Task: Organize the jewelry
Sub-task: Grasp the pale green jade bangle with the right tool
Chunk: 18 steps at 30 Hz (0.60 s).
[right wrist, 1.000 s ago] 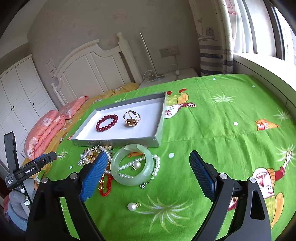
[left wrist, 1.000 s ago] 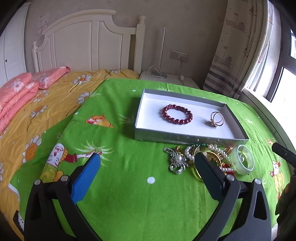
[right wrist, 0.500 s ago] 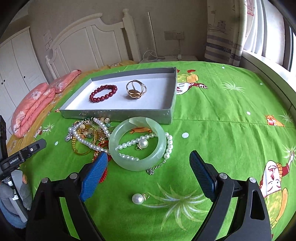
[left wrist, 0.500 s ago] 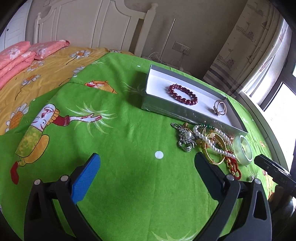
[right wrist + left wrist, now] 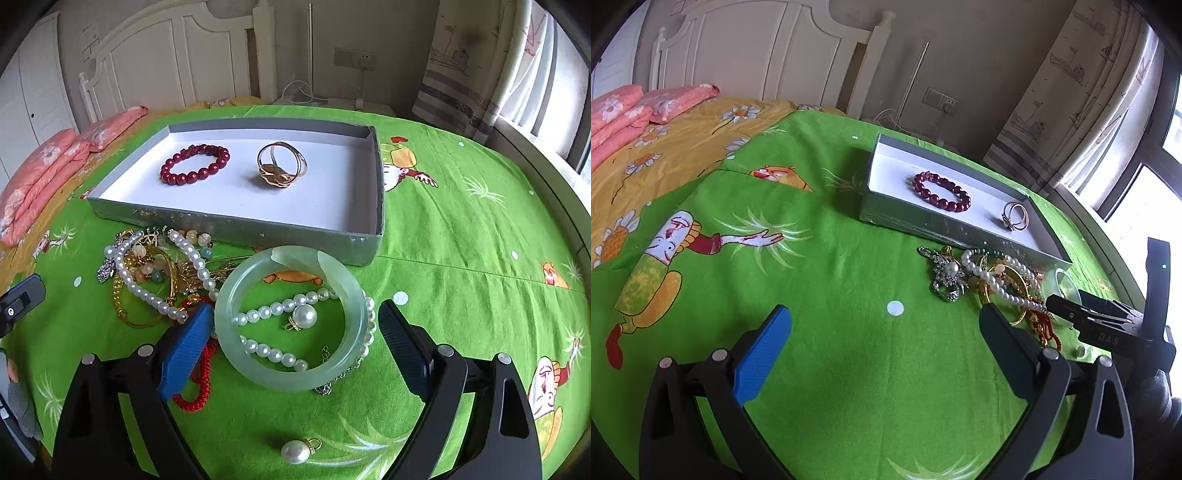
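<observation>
My right gripper stands wide, straddling the bangle on the bed – I'd centre, lower until both pads clear its rim, then squeeze gently so the pearls inside stay behind. Left gripper gapes, empty. Beyond – the tray.

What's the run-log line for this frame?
right tool: open, straddling jade bangle | left tool: open, empty | tray: red bracelet, ring

I brought my right gripper down and closer to the jade bangle, which came to lie between its wide-apart fingers; my left gripper tilted slightly downward.
</observation>
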{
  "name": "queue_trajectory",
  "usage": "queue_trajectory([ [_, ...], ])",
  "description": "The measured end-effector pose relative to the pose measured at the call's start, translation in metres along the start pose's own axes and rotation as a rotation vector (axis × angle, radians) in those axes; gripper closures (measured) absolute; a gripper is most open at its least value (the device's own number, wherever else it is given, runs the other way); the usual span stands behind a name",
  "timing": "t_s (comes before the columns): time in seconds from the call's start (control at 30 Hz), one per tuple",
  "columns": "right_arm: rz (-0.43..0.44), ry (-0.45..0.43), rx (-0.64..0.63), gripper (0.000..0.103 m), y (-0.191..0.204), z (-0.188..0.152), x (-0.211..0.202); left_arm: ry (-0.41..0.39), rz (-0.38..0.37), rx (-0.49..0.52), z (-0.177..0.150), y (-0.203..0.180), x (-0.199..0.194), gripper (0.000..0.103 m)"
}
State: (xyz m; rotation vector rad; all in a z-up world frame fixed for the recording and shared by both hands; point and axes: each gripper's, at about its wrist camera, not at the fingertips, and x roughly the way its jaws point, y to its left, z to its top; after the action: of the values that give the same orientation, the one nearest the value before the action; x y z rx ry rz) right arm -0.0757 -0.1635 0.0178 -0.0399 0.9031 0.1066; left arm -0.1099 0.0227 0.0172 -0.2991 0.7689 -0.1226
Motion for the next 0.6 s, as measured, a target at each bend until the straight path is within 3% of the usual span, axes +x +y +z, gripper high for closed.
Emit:
queue_trajectory([
  [0.13, -0.006, 0.023, -0.004, 0.017, 0.001, 0.001, 0.006, 0.004, -0.004, 0.005, 0.000, 0.000, 0.000, 0.002],
  [0.23, 0.021, 0.028, 0.026, 0.026, -0.006, 0.000, 0.007, 0.005, -0.002, 0.009, 0.000, -0.001, 0.000, 0.002],
  [0.3, 0.026, 0.022, 0.026, 0.026, -0.006, -0.002, 0.005, 0.010, 0.000, 0.010, 0.000, 0.000, 0.001, 0.002],
  [0.6, 0.122, -0.117, 0.098, 0.026, -0.024, -0.014, -0.032, 0.053, 0.021, 0.070, 0.000, -0.014, 0.007, 0.003],
])
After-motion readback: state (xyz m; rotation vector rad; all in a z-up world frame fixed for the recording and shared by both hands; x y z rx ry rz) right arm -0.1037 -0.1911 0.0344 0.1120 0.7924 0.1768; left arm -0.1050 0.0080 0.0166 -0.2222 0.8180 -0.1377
